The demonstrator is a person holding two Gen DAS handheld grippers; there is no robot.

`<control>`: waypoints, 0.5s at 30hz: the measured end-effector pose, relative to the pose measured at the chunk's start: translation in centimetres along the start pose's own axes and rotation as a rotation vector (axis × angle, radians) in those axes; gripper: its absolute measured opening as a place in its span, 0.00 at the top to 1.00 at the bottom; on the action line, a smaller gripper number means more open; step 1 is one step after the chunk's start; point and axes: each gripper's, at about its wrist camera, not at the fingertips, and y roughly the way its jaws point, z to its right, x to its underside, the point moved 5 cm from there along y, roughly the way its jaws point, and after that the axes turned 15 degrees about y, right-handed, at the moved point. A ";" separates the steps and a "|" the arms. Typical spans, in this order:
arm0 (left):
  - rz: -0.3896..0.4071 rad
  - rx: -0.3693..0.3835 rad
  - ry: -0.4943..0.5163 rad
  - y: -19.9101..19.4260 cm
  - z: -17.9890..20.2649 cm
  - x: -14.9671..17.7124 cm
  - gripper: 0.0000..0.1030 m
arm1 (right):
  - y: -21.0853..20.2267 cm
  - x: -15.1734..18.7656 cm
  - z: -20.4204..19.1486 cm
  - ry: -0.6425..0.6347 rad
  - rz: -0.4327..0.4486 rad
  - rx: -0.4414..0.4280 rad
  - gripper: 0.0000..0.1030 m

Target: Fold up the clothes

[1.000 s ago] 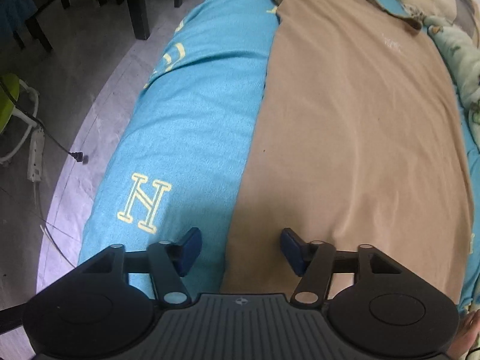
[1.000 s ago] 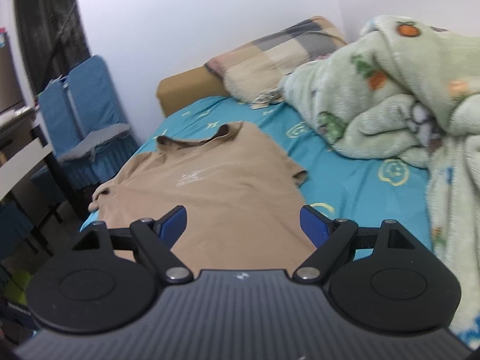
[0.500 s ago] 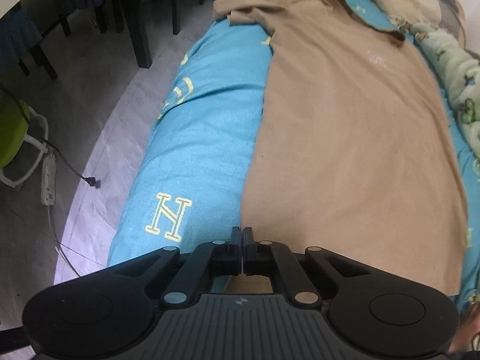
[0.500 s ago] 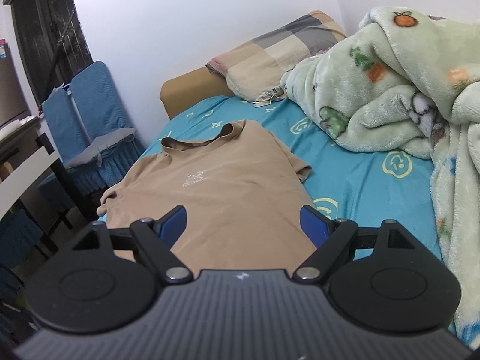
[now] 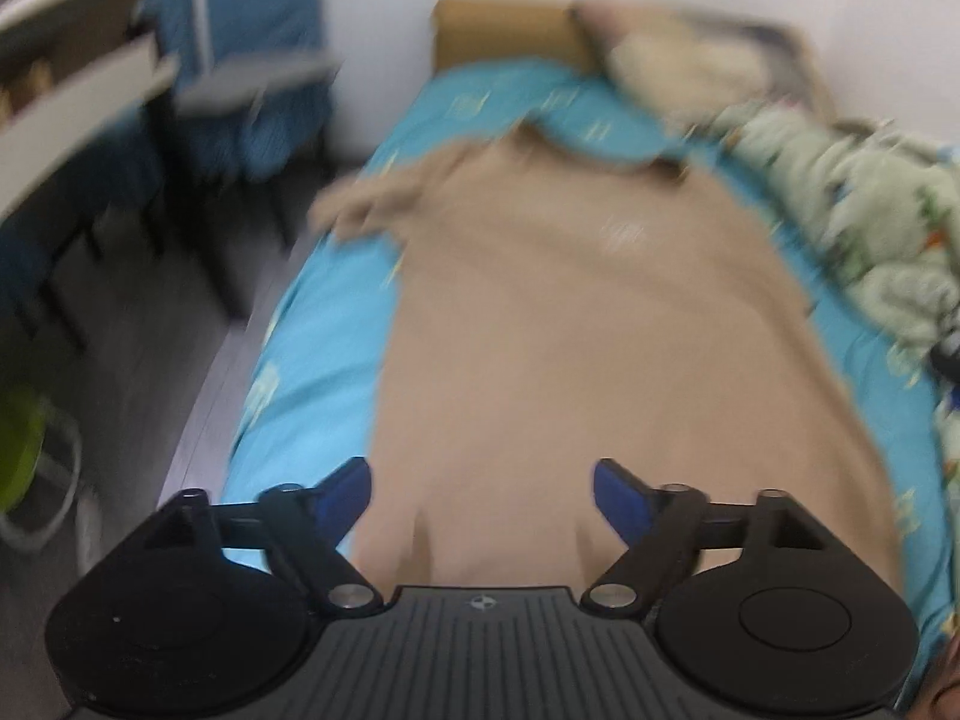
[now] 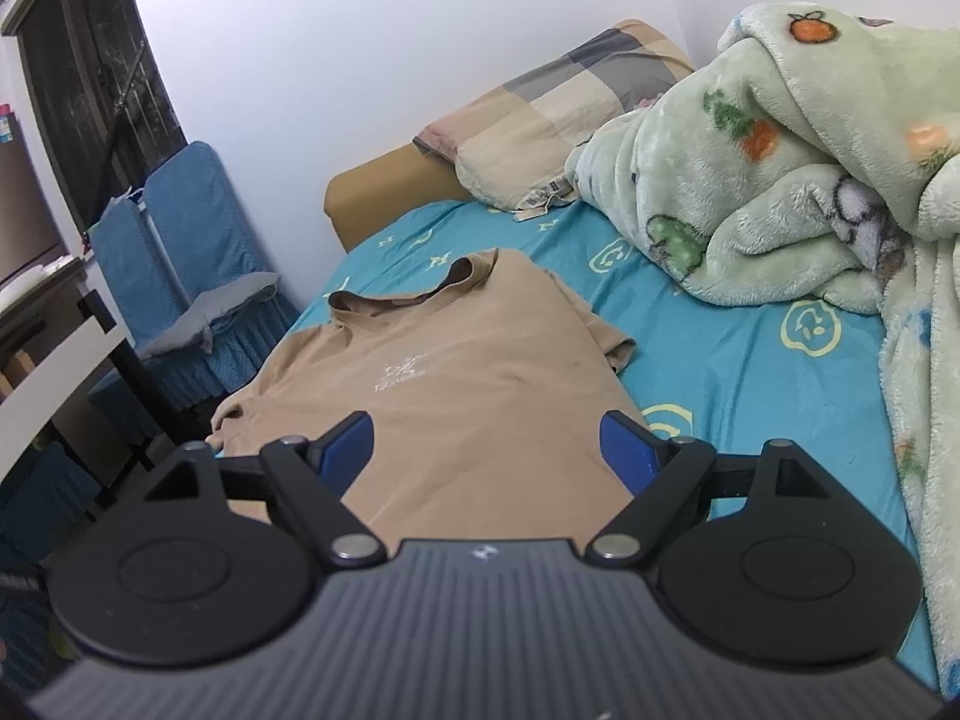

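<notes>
A tan T-shirt (image 5: 600, 360) lies flat on the turquoise bed sheet (image 5: 312, 336), collar toward the headboard; it also shows in the right wrist view (image 6: 468, 396). My left gripper (image 5: 483, 492) is open and empty above the shirt's bottom hem, left of its middle; this view is motion-blurred. My right gripper (image 6: 489, 447) is open and empty above the shirt's lower part, with the collar (image 6: 414, 288) ahead and the right sleeve (image 6: 612, 342) to its right.
A bunched green fleece blanket (image 6: 810, 192) fills the bed's right side. A checked pillow (image 6: 552, 120) and tan headboard (image 6: 384, 192) lie at the far end. Blue-covered chairs (image 6: 186, 252) and a white desk (image 6: 54, 360) stand left of the bed.
My left gripper shut over the shirt's lower left edge half a second ago, then opened wide and tilted up toward the headboard. My right gripper stayed open and moved slightly forward.
</notes>
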 end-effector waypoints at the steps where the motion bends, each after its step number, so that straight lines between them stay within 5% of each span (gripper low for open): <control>1: 0.040 -0.005 0.020 -0.1 1.1 -1.1 0.15 | 0.1 -0.1 0.1 0.002 0.003 0.002 0.19; 3: 0.120 -0.015 0.053 -0.2 3.5 -2.8 0.00 | 0.3 -0.3 0.2 0.007 0.010 0.006 0.19; 8: 0.239 0.002 0.111 0.6 8.4 -3.8 0.00 | 1.2 -0.8 0.6 0.019 0.021 0.009 0.19; 11: 0.248 0.019 0.117 2.5 9.7 -2.3 0.00 | 2.1 -1.1 0.9 0.022 0.030 -0.008 0.19; 13: 0.224 0.020 0.093 4.4 9.3 -1.0 0.00 | 2.9 -1.4 1.2 0.029 0.038 -0.029 0.34; 15: 0.198 0.028 0.048 6.2 7.6 0.5 0.00 | 4.3 -1.7 1.5 0.045 0.037 -0.039 0.37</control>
